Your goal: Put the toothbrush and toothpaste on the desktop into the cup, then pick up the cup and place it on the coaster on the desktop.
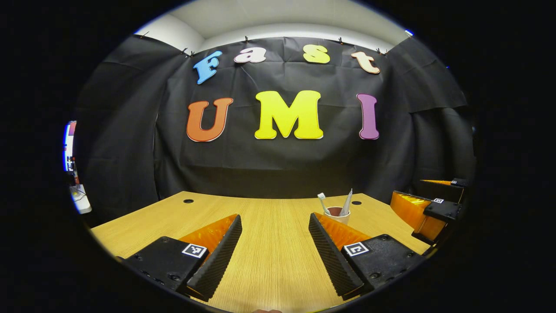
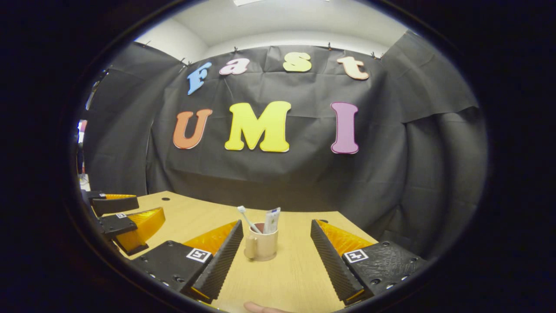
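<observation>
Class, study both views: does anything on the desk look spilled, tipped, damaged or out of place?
Nothing stands out. The cup stands upright on the wooden desk, with the toothbrush and toothpaste leaning inside it. No spill or damage shows.

wooden desk (image 1: 269, 226) – pale grain, two round cable holes toward far edge | black cloth wall (image 1: 278, 161) – directly behind desk, hung by clips (creased) | white wall and ceiling (image 2: 295, 21) – above cloth | white item (image 1: 81, 201) – left of desk, unclear
</observation>
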Action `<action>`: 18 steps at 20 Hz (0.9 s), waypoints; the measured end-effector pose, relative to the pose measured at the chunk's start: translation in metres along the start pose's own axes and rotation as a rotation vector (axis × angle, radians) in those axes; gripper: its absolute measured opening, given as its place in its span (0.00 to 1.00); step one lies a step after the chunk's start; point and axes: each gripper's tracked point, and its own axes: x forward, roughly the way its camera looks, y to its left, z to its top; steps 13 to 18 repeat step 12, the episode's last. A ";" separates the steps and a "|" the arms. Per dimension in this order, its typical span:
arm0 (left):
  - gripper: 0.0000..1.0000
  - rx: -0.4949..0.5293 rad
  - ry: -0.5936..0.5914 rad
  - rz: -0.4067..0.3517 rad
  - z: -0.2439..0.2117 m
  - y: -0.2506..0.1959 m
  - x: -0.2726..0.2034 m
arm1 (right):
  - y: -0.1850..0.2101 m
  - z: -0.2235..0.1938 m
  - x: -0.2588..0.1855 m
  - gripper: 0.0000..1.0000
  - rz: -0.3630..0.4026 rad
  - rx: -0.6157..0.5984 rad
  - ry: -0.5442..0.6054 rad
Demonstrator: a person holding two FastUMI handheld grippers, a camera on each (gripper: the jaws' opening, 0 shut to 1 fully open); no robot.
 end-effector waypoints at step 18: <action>0.98 0.015 0.003 0.007 -0.001 0.002 -0.014 | -0.003 -0.002 0.002 0.96 -0.002 0.012 0.014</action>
